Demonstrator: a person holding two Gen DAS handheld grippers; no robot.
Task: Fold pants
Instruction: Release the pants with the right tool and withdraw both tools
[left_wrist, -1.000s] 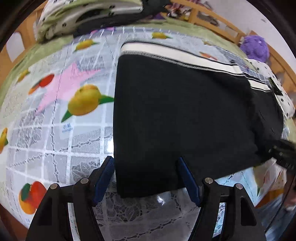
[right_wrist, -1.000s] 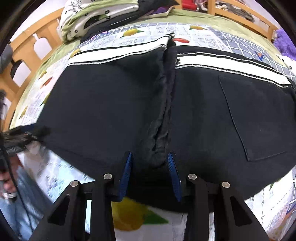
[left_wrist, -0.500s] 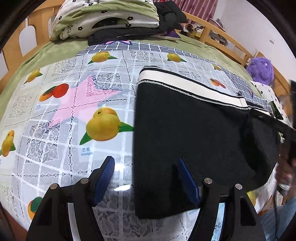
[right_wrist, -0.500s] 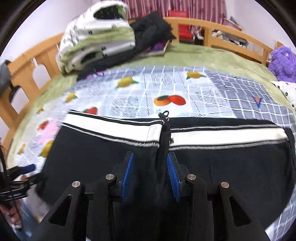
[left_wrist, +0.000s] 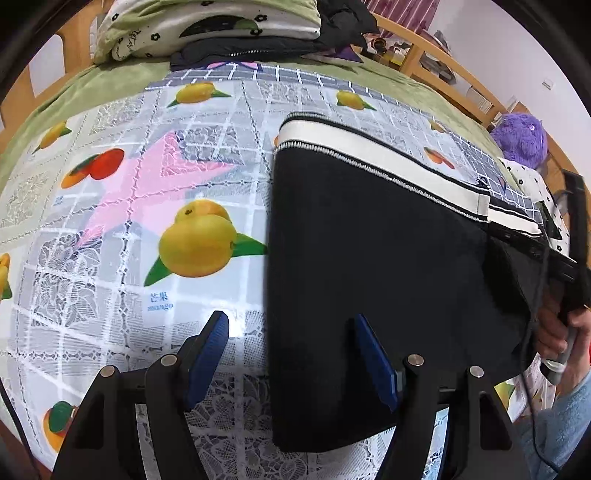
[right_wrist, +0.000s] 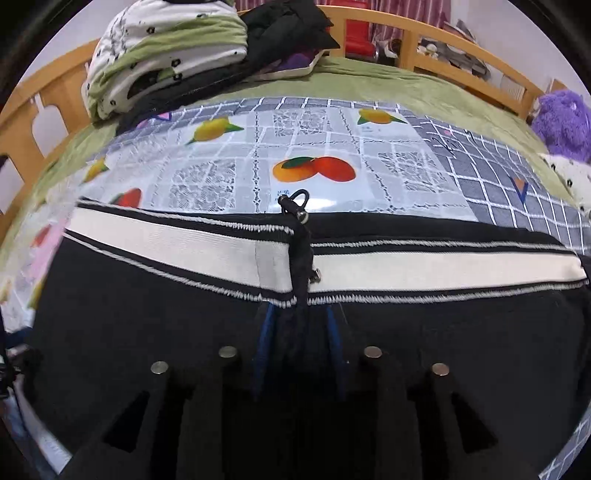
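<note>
Black pants (left_wrist: 369, 266) with a white, black-edged waistband lie flat on a fruit-print cloth (left_wrist: 110, 221). My left gripper (left_wrist: 291, 332) is open over the pants' near left edge: one finger over the cloth, the other over the black fabric. In the right wrist view the pants (right_wrist: 147, 314) fill the lower frame. My right gripper (right_wrist: 299, 325) is shut on a bunched ridge of fabric at the middle, just below the waistband (right_wrist: 166, 247). A black drawstring loop (right_wrist: 295, 201) lies beyond the band. The right gripper also shows in the left wrist view (left_wrist: 554, 258) at the far right.
A pile of folded bedding and dark clothes (right_wrist: 177, 66) sits at the back left on the green bed cover (right_wrist: 369, 85). A wooden bed rail (right_wrist: 461, 55) runs behind. A purple plush toy (right_wrist: 561, 122) lies at the right.
Both grippers have pulled back and risen. The right gripper has slid along the fabric ridge toward the waistband. The left gripper has shifted left, from straddling the pants to straddling their left edge.
</note>
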